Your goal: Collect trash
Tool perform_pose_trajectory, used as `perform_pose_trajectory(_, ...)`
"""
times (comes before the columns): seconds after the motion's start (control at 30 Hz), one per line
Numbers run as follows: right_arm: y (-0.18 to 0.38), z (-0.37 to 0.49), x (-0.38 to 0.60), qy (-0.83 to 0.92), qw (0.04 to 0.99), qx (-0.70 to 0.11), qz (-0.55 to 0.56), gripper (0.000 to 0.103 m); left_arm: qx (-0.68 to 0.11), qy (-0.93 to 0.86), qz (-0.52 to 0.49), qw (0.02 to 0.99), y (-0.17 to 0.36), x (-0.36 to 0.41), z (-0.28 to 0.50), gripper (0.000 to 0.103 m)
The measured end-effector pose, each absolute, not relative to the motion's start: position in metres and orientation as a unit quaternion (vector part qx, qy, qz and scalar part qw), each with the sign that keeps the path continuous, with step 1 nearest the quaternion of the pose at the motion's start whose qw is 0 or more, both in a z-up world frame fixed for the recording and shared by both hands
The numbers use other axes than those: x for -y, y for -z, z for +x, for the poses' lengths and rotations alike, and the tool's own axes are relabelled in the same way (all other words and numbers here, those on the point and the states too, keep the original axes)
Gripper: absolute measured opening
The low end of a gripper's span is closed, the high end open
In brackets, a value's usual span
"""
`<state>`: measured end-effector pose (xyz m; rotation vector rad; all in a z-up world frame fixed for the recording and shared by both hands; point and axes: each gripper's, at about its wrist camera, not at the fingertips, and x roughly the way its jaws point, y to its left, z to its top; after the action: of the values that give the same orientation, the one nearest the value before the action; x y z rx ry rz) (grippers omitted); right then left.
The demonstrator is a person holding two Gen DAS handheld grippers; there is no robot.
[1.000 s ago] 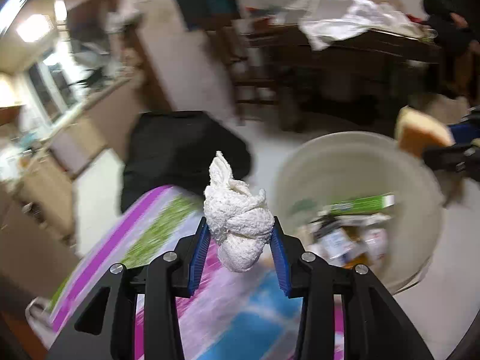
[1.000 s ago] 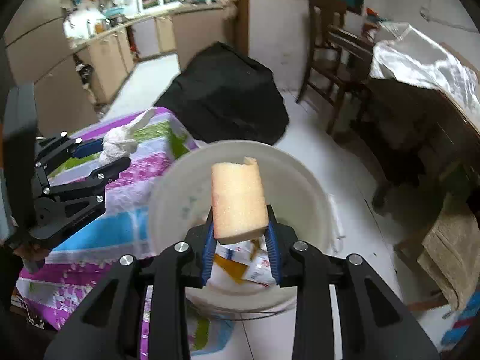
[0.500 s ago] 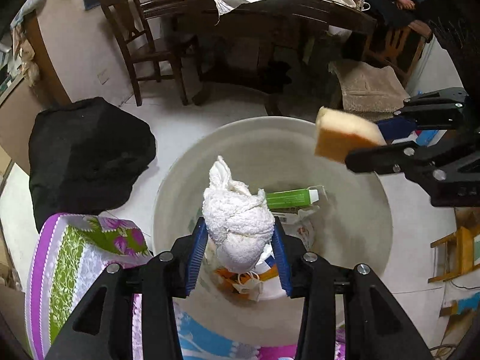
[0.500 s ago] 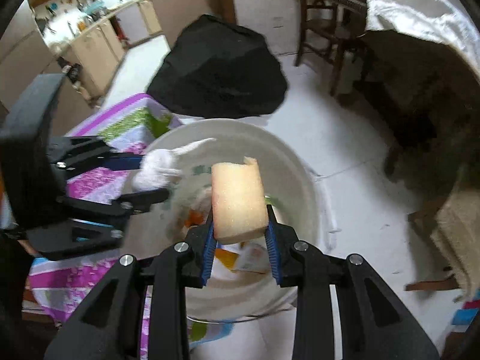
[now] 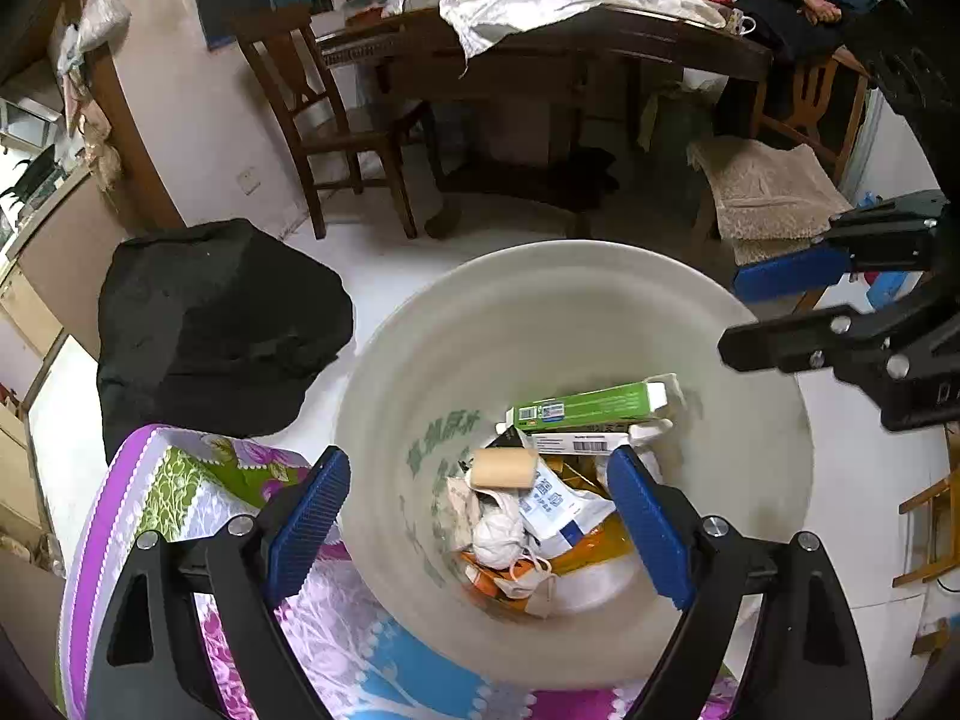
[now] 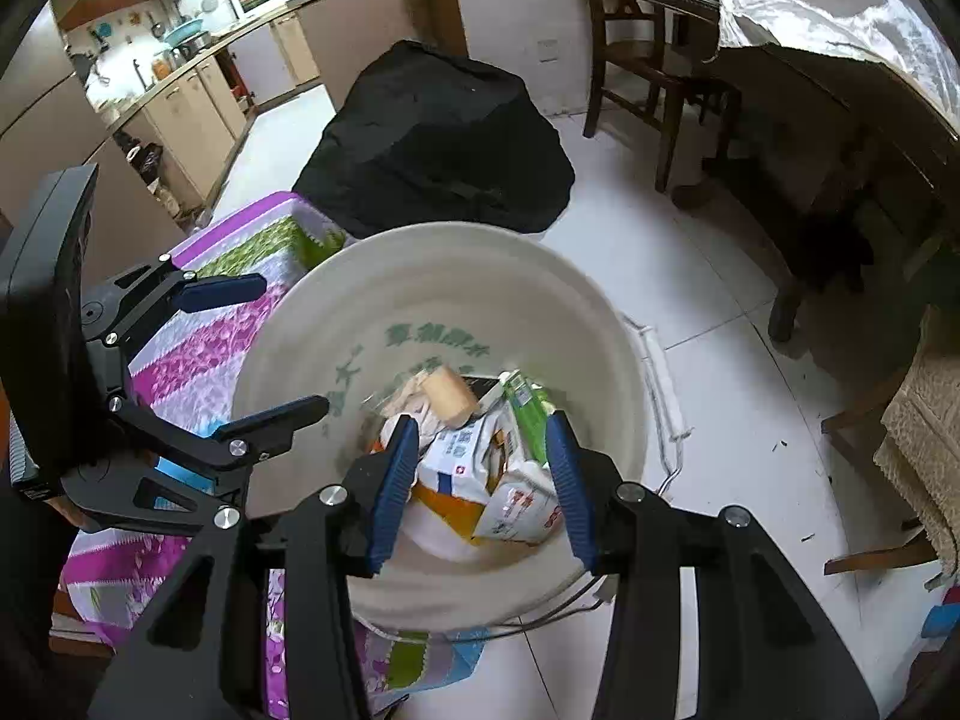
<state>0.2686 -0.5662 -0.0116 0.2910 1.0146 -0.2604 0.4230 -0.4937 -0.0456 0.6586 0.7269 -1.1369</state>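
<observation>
A white bucket [image 5: 750,408] stands on the floor below both grippers; it also shows in the right wrist view [image 6: 612,336]. Inside lie a yellow sponge [image 5: 503,468], a white crumpled tissue ball [image 5: 497,531], a green box [image 5: 585,408] and paper packets. The sponge [image 6: 449,397] and the green box [image 6: 523,405] also show in the right wrist view. My left gripper [image 5: 477,516] is open and empty over the bucket's near side; the right wrist view shows it at the left [image 6: 264,354]. My right gripper [image 6: 480,480] is open and empty over the bucket; it also appears in the left wrist view [image 5: 762,312].
A flowered purple cloth [image 5: 180,492] covers the table beside the bucket. A black bag [image 5: 216,324] lies on the floor behind. A wooden chair [image 5: 324,120], a dark table [image 5: 570,54] with a white sheet and a padded stool [image 5: 762,192] stand farther back.
Both grippers have opened over the bucket. The tissue ball left my left gripper and the sponge left my right gripper; both now lie in the bucket.
</observation>
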Motion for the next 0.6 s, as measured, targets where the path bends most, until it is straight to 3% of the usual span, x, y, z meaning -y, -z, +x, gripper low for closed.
perform_pose_trajectory(0.07,0.011,0.258,0.554,0.13,0.865,-0.467,0.125,0.055,-0.313,0.515,0.299,0.74,0.043,0.483,0.411,0.087)
perform_pose_trajectory(0.13,0.008,0.243,0.537,0.153,0.88,-0.44,0.098,0.077,-0.287,0.507,0.295,0.757,0.04,0.466,0.393,0.087)
perform_pose_trajectory(0.2,0.006,0.221,0.514,0.158,0.897,-0.403,0.086,0.087,-0.267,0.508,0.283,0.768,0.037,0.447,0.375,0.087)
perform_pose_trajectory(0.27,0.006,0.199,0.495,0.165,0.907,-0.377,0.089,0.09,-0.247,0.51,0.266,0.78,0.035,0.424,0.356,0.088)
perform_pose_trajectory(0.33,0.003,0.175,0.478,0.179,0.917,-0.344,0.096,0.097,-0.22,0.508,0.248,0.795,0.032,0.4,0.336,0.095)
perform_pose_trajectory(0.37,0.0,0.165,0.472,0.186,0.92,-0.328,0.101,0.097,-0.204,0.51,0.234,0.803,0.028,0.385,0.325,0.098)
perform_pose_trajectory(0.6,-0.023,0.079,0.433,0.282,0.925,-0.228,0.116,0.097,-0.175,0.511,0.127,0.832,-0.002,0.295,0.271,0.098)
